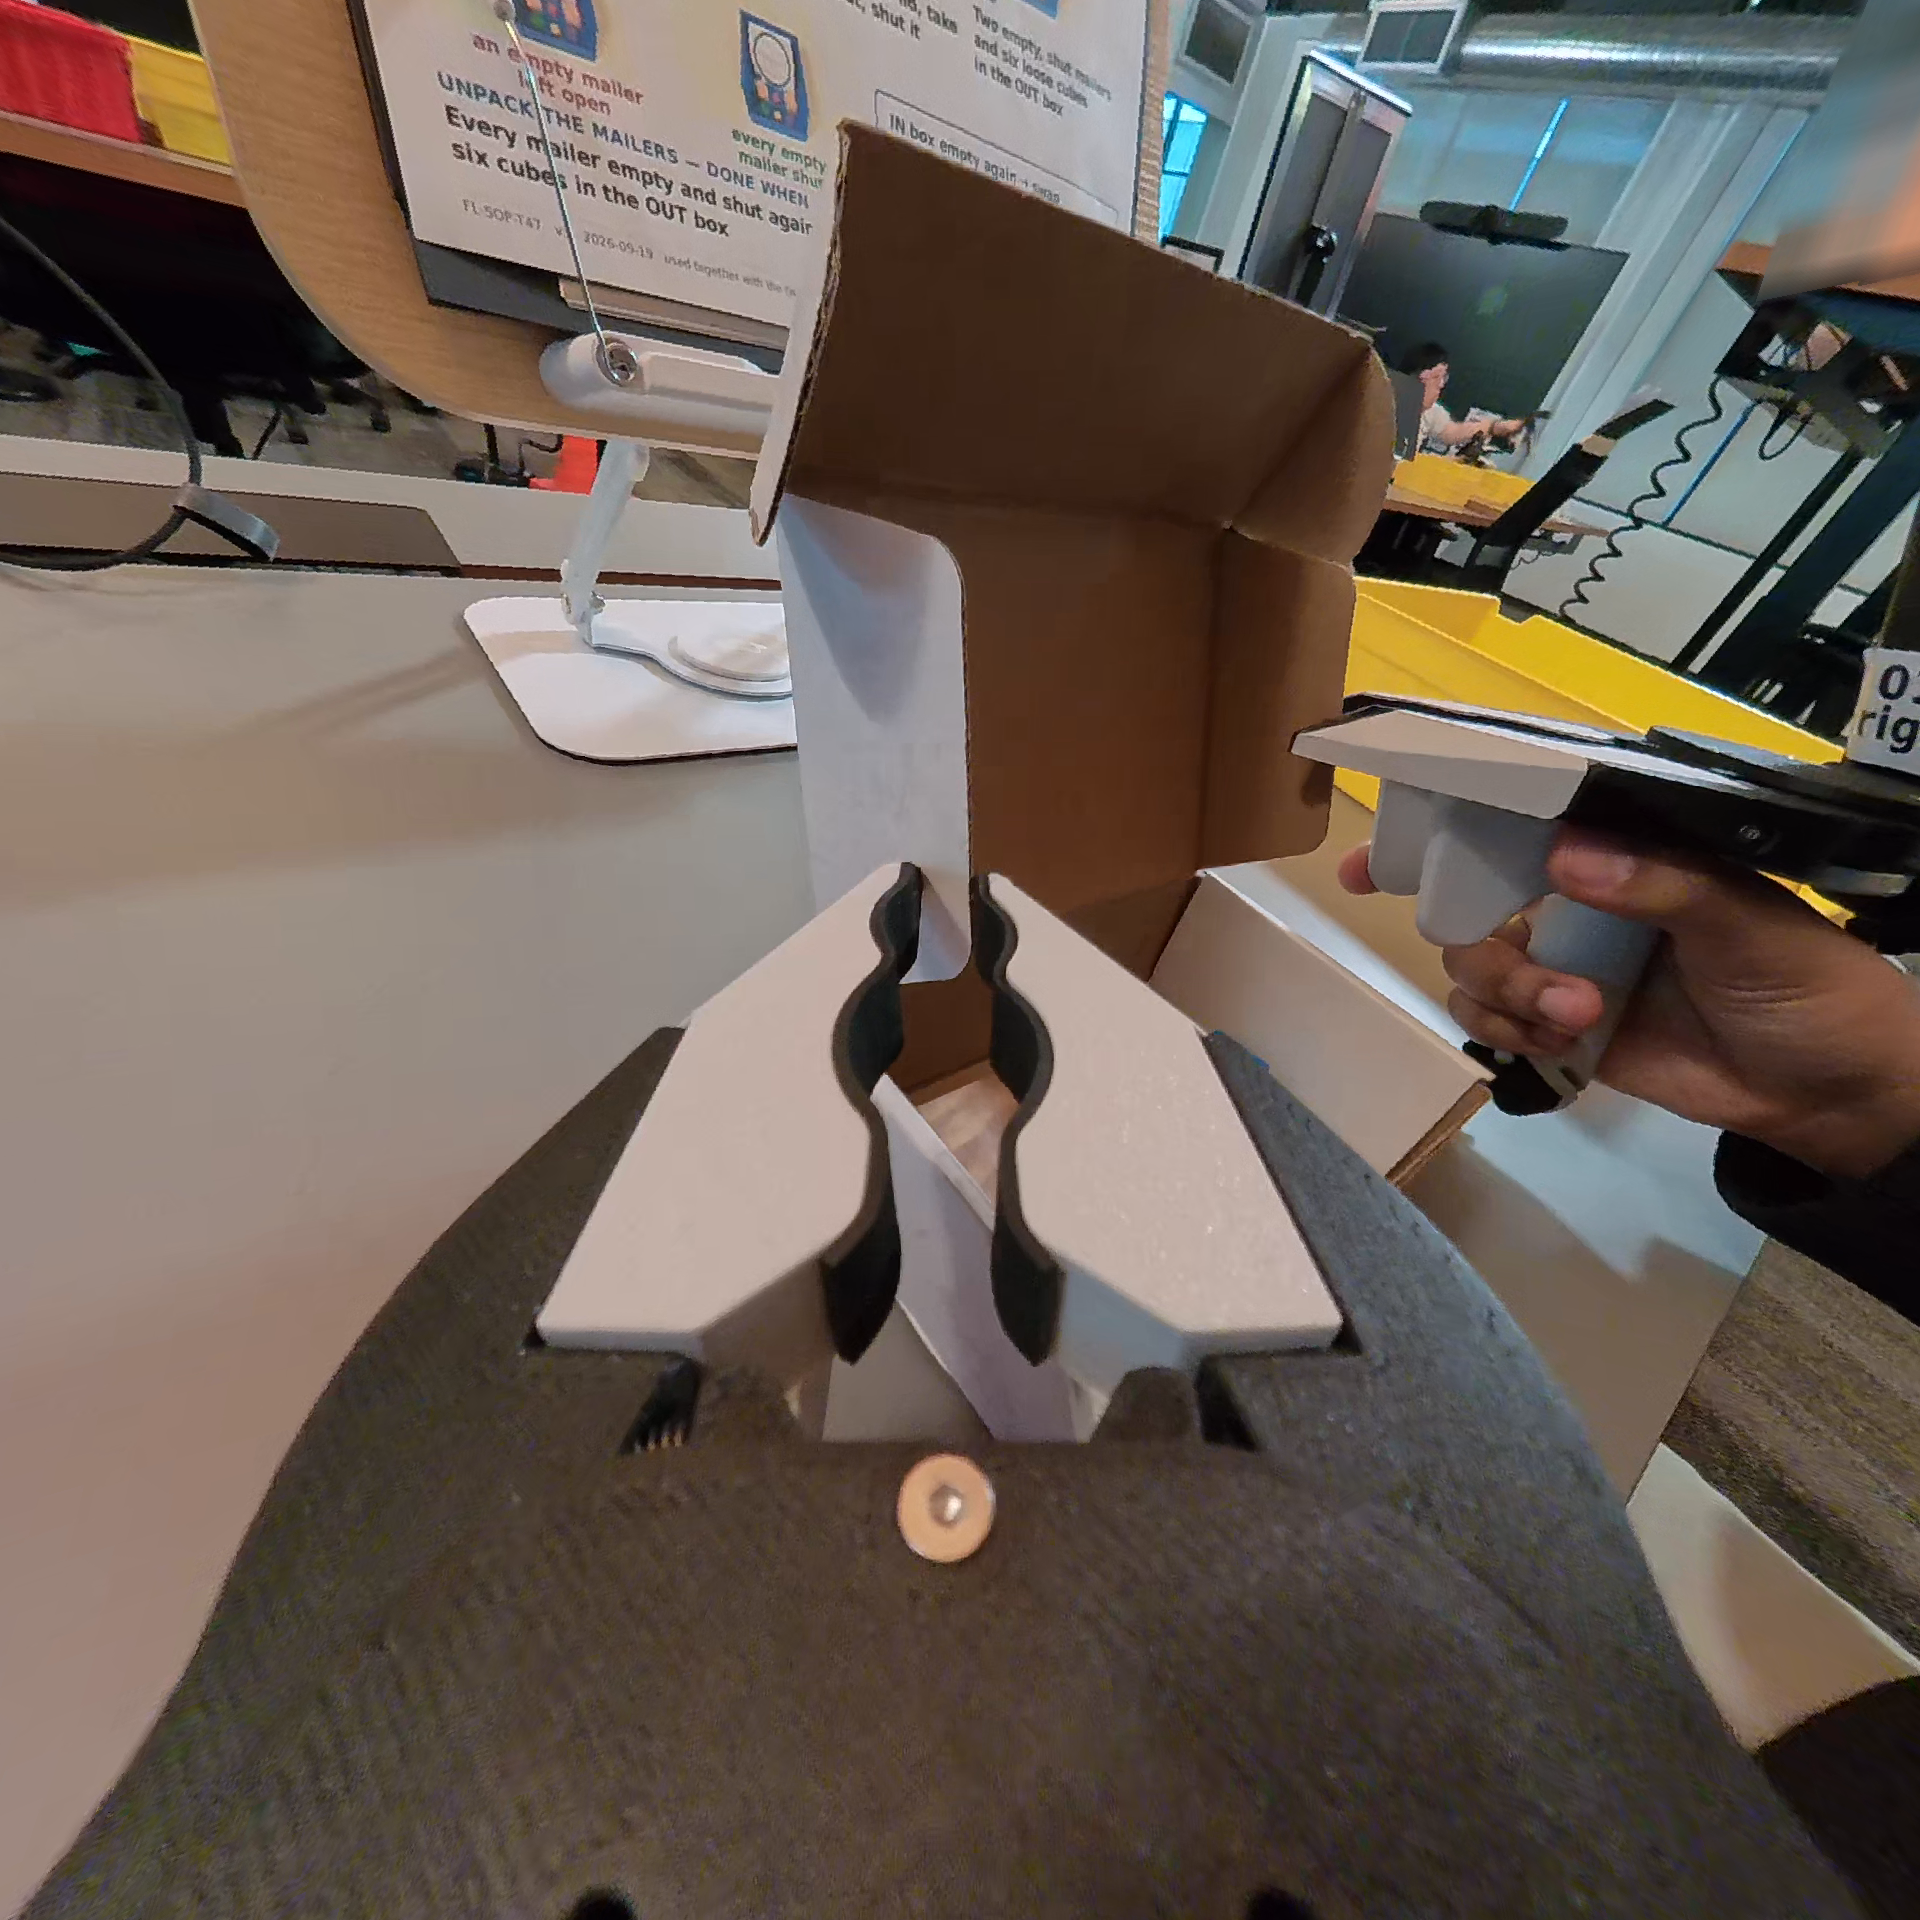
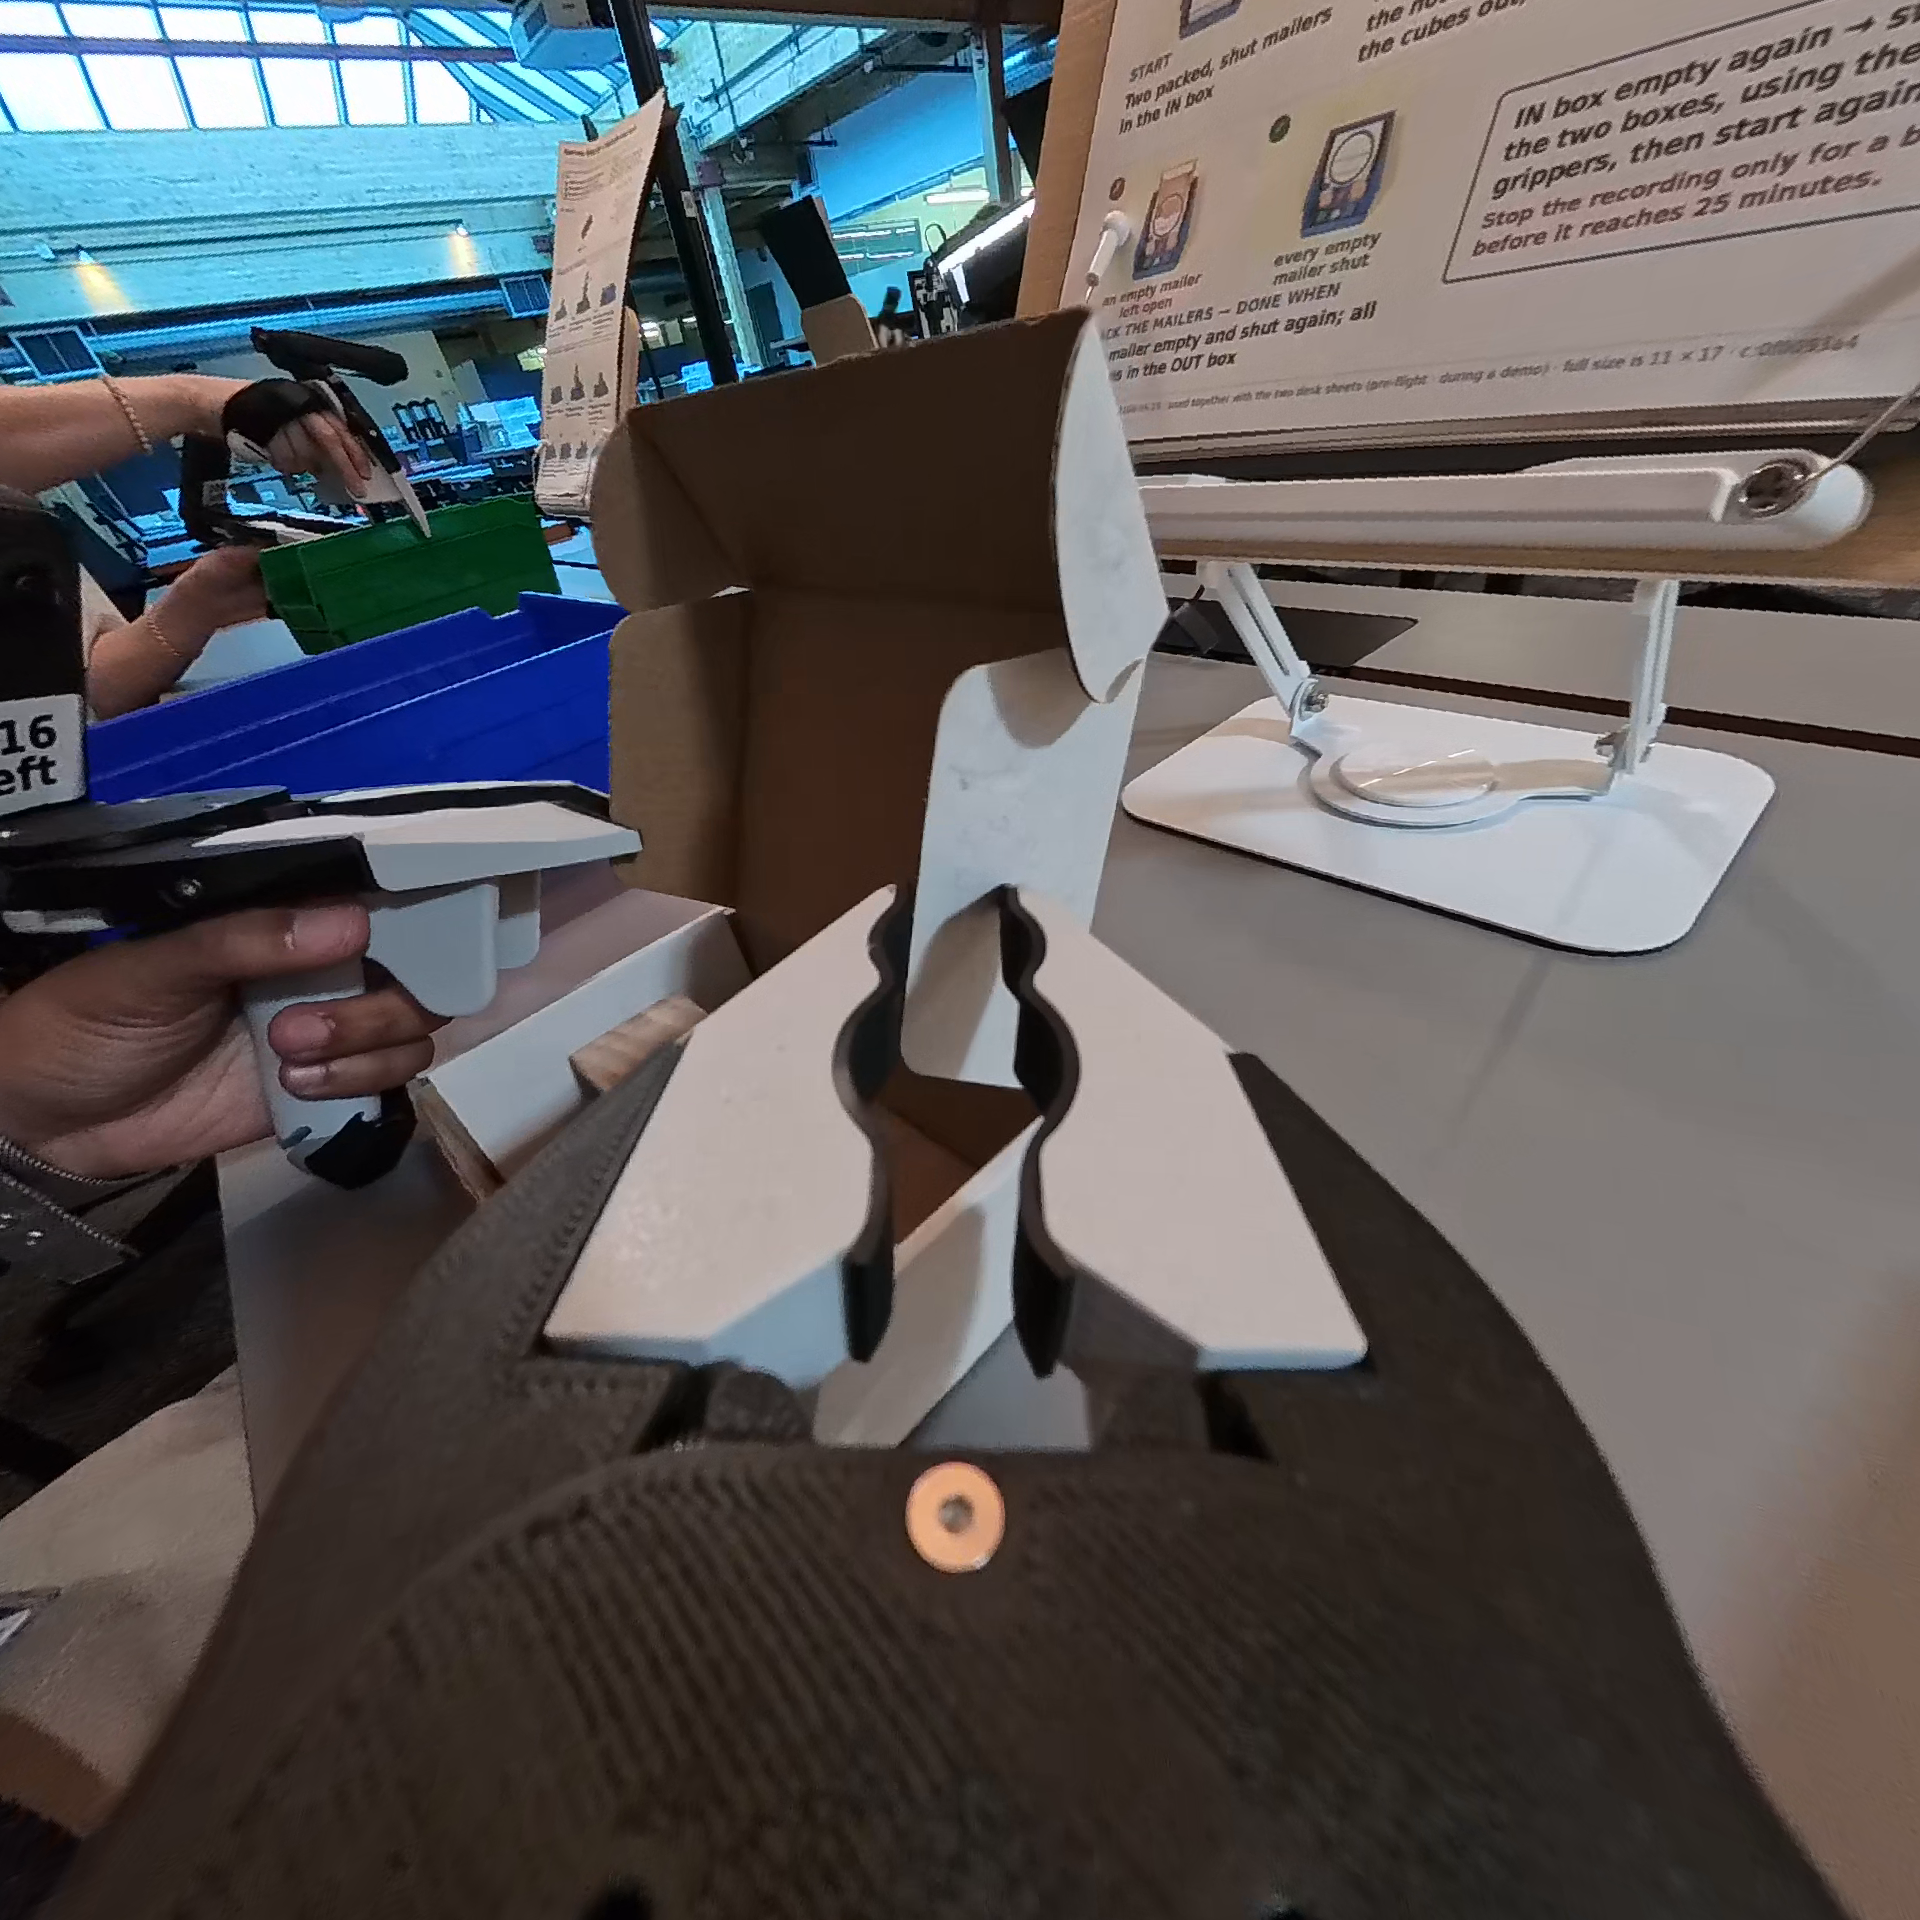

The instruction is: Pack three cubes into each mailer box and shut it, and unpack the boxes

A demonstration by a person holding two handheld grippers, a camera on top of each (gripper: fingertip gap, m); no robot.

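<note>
A white mailer box stands open on the table, its brown-lined lid [image 1: 1091, 436] upright; the lid also shows in the right wrist view [image 2: 831, 540]. My left gripper [image 1: 948, 894] is shut on the lid's white left side flap [image 1: 883, 707]. My right gripper [image 2: 951, 914] is shut on the lid's white right side flap [image 2: 1018, 790]. Each gripper shows from the side in the other's view, the right gripper [image 1: 1309, 743] and the left gripper [image 2: 623, 831]. A pale wooden cube [image 2: 634, 1039] lies in the box base [image 1: 1309, 1029]. Any other cubes are hidden.
A white stand [image 1: 644, 675] bearing an instruction sheet [image 2: 1507, 208] is behind the box. A yellow bin [image 1: 1475, 665] is to the right, a blue bin [image 2: 364, 696] to the left. Farther left another person's hands work over a green bin [image 2: 416, 582]. The gap from one gripper's tips to the other's is roughly 12 cm.
</note>
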